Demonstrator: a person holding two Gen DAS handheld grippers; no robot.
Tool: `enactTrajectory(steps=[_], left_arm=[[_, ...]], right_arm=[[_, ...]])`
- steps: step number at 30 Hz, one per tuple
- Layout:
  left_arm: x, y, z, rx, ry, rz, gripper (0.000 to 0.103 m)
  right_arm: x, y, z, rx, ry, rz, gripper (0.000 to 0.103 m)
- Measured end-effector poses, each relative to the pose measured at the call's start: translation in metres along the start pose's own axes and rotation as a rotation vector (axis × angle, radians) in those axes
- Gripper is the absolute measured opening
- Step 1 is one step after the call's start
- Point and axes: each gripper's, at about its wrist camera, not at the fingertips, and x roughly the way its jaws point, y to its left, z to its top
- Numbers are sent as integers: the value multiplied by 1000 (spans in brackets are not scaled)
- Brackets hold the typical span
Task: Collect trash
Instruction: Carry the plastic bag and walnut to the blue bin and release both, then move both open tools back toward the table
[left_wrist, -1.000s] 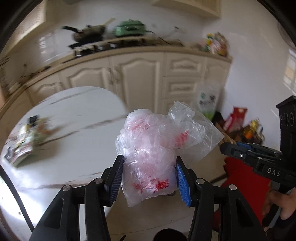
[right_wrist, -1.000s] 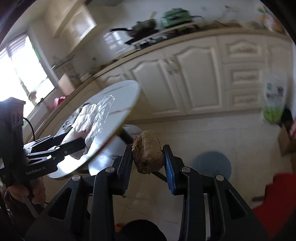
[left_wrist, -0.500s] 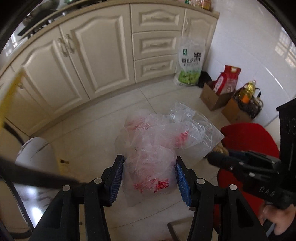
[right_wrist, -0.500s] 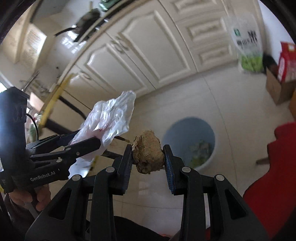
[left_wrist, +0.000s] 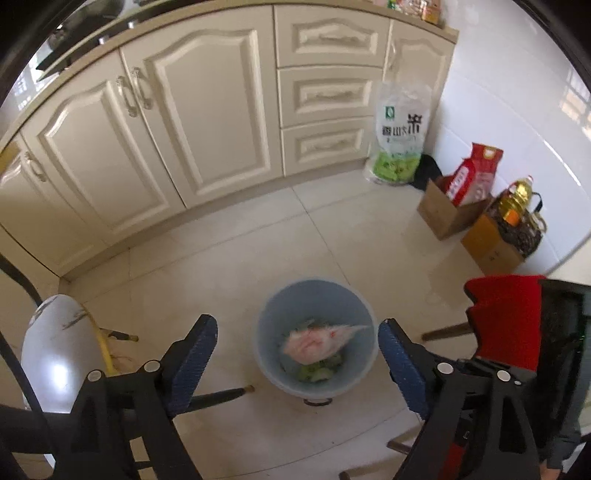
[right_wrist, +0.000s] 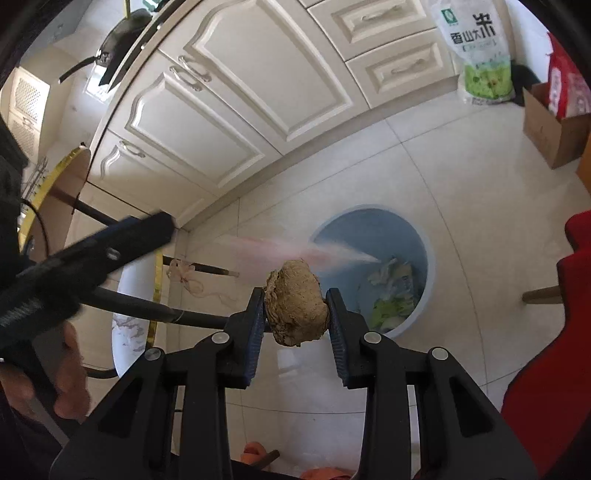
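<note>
Cream kitchen floor tiles (left_wrist: 332, 229) spread below me. My right gripper (right_wrist: 296, 314) clamps a brown crumpled lump (right_wrist: 296, 302); my left gripper (left_wrist: 295, 354) is spread wide, holding nothing. Beyond, the pink-stained plastic bag (left_wrist: 317, 341) is in the blue bin (left_wrist: 271, 325), over green scraps. Cabinets (left_wrist: 207, 110) stand behind.

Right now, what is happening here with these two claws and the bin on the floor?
A person is throwing trash into the blue bin on the kitchen floor. The left claw is open above the bin, and the crumpled plastic bag is blurred, dropping into the bin on top of some green scraps. The right claw is shut on a brown lump and holds it beside the bin, not yet dropped.
</note>
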Motion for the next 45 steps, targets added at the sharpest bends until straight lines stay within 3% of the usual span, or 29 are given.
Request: enactTrajectory(steps=[4, 8, 9, 12, 17, 19, 26, 33, 45], left_arm=[[-15, -8, -22, -12, 11, 56, 90], [-37, -10, -33, -34, 15, 58, 90], [-42, -11, -35, -35, 12, 61, 90], [-60, -14, -39, -36, 2, 63, 90], [-104, -15, -51, -42, -50, 43, 90], [-130, -16, -62, -41, -86, 43, 90], [-235, -9, -123, -20, -229, 57, 93], [-350, -4, -205, -18, -371, 63, 97], [-514, 34, -380, -68, -596, 125, 102]], right_arm=[[4, 3, 1, -6, -6, -12, 32], [4, 13, 12, -16, -41, -25, 34], [3, 17, 15, -22, -52, -42, 41], [-10, 31, 19, -43, -95, -76, 74], [-48, 50, 15, -77, -133, -79, 83], [-68, 57, 10, -82, -155, -92, 98], [-150, 94, -15, -119, -267, -83, 103], [-223, 162, -48, -215, -380, -43, 103], [-300, 281, -107, -456, -505, -52, 103]])
